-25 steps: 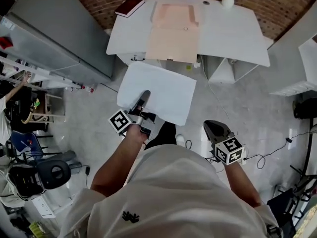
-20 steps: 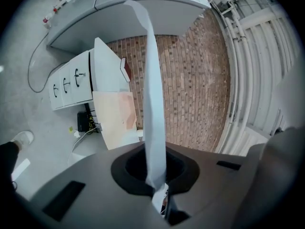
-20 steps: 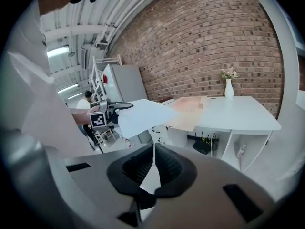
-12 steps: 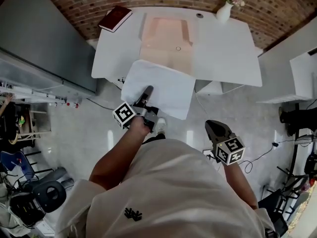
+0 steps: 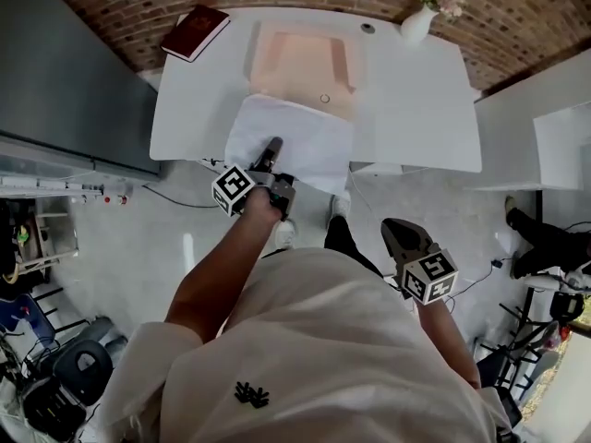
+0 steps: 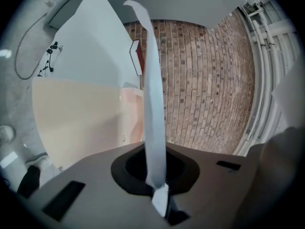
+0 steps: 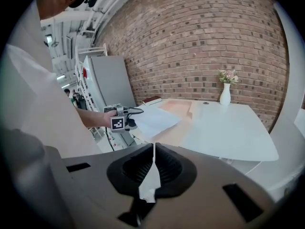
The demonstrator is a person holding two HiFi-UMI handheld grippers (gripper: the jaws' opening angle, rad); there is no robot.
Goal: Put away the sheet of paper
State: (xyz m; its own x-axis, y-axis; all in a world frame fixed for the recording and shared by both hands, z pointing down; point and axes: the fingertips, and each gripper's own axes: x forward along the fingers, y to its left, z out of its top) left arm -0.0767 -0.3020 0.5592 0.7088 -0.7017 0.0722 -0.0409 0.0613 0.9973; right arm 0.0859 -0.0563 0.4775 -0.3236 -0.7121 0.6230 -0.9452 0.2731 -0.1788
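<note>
A white sheet of paper [image 5: 294, 141] is pinched at its near edge by my left gripper [image 5: 273, 145], which is shut on it. The sheet hangs level over the near edge of the white table [image 5: 411, 100], and its far edge overlaps an open peach folder [image 5: 300, 63] lying there. In the left gripper view the paper [image 6: 155, 123] runs edge-on out of the closed jaws, with the folder [image 6: 71, 123] beyond. My right gripper [image 5: 399, 234] is shut and empty, held low by the person's right side, well short of the table.
A dark red book [image 5: 194, 31] lies on the table's far left corner. At the far right stands a white vase [image 5: 416, 22] with flowers. A grey cabinet [image 5: 65, 72] stands left of the table, a brick wall behind it. Cables trail on the floor.
The person has walked toward the table. The left gripper carried the sheet forward, from over the floor to over the table's near edge and the folder. The right gripper stayed by the body.
</note>
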